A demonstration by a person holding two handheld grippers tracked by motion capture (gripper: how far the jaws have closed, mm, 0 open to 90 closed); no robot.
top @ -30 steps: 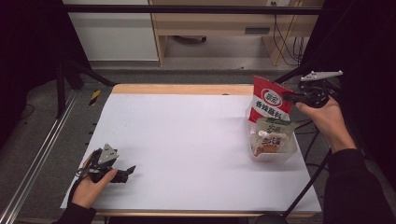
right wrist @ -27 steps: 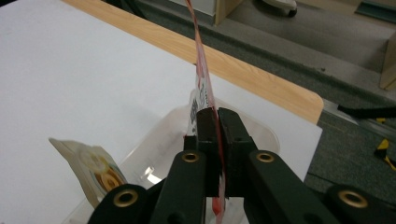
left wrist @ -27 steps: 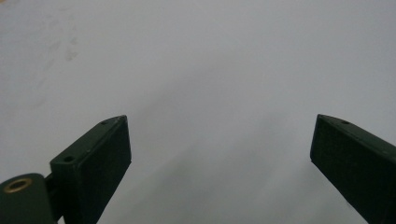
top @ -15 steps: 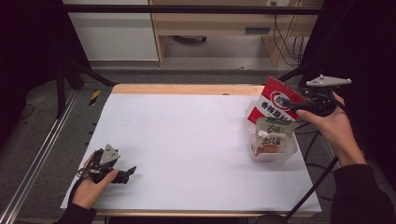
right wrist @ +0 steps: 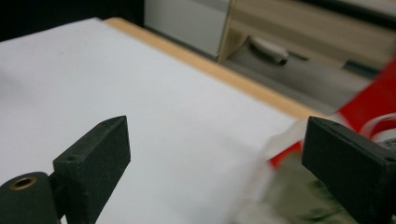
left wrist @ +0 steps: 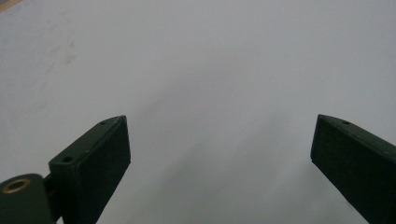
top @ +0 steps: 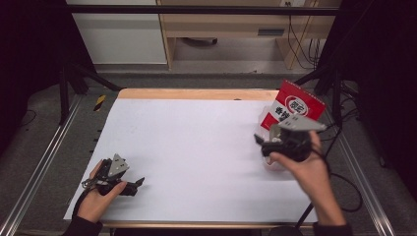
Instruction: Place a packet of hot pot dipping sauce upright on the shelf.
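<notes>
One pouch [top: 290, 109] standing at bench [top: 196, 142] far-right edge | looking light, soft, crinkly, slippery | gripping best at stiff red top | right gripper [top: 260, 142] just opening wide, releasing pouch | left gripper [top: 139, 183] gaping, holding nothing

We see our right gripper [top: 260, 142] open beside the red packet [top: 293, 105]; left gripper [top: 135, 184] low on the white table [top: 196, 142]

High view looks forward and down over the whole table [top: 196, 147]. Each gripper view skims that same white top, close, past its own jaws; right's catches the bag [right wrist: 373, 112] beside its claw.
</notes>
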